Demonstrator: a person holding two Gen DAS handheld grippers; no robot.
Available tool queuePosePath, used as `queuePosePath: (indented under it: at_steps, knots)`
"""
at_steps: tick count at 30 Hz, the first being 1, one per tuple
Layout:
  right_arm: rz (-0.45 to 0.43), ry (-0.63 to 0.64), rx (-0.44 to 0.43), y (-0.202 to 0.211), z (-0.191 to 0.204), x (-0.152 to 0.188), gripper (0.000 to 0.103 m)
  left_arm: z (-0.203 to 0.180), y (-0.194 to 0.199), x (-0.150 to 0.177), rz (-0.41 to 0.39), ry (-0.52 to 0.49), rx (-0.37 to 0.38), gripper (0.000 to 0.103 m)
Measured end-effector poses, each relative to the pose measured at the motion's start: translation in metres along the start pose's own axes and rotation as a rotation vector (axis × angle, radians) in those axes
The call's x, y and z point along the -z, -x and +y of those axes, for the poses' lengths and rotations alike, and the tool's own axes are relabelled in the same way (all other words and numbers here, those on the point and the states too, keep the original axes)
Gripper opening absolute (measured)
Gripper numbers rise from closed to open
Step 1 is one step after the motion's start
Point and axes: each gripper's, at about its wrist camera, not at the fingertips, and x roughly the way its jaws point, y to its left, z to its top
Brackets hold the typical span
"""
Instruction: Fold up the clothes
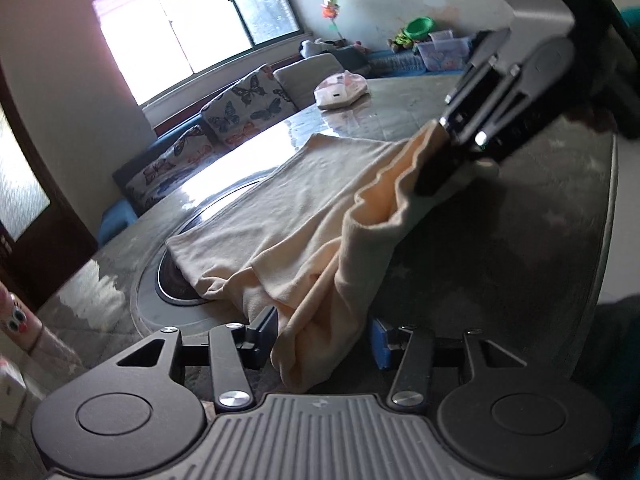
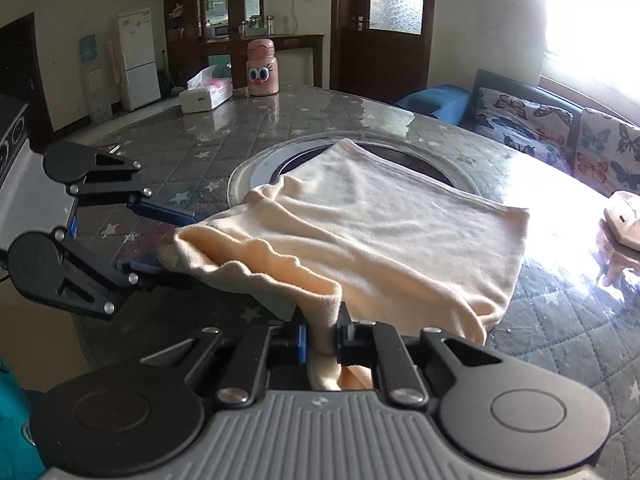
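A cream garment (image 1: 280, 208) lies spread on the round table, its far part flat and its near edge lifted. It also shows in the right wrist view (image 2: 400, 224). My left gripper (image 1: 324, 340) stands open with a bunched fold of the garment hanging between its fingers; it also shows in the right wrist view (image 2: 168, 240). My right gripper (image 2: 322, 338) is shut on a corner of the garment and holds it above the table; in the left wrist view it (image 1: 444, 152) grips the raised corner.
The table (image 2: 200, 148) has a quilted grey star cover and a round inset (image 2: 260, 168) partly under the garment. A tissue box (image 2: 206, 94) and pink bottle (image 2: 262, 68) stand at its far side. A pink object (image 1: 340, 90) lies near the sofa (image 1: 240, 112).
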Motion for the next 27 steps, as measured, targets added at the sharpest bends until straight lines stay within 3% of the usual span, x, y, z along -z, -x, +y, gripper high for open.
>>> queuePosePath:
  at_steps: [1,4,6,8,15,22,27]
  knots:
    - [-0.001,-0.003,0.001,0.0,0.0,0.0,0.011,-0.002,-0.001,0.001,0.001,-0.016,-0.004,0.051]
    - [-0.011,0.003,0.011,0.0,0.002,0.001,0.01,-0.004,-0.004,0.001,0.006,-0.043,-0.007,0.031]
    - [-0.022,0.011,0.016,0.002,0.004,0.002,0.008,0.001,-0.003,0.001,0.007,-0.02,0.001,0.014]
    - [-0.038,0.018,0.013,0.007,0.006,0.003,0.008,0.008,0.003,0.0,-0.004,0.025,0.02,0.009]
    - [-0.062,0.084,-0.043,0.044,0.022,0.006,0.007,0.016,0.045,-0.005,-0.033,0.116,0.111,0.007]
    - [0.036,0.071,-0.159,0.093,0.041,0.017,0.007,-0.001,0.102,0.0,0.003,0.131,0.259,0.007]
    - [0.094,0.053,-0.214,0.107,0.043,0.014,0.007,0.002,0.109,-0.005,0.011,0.156,0.289,0.007]
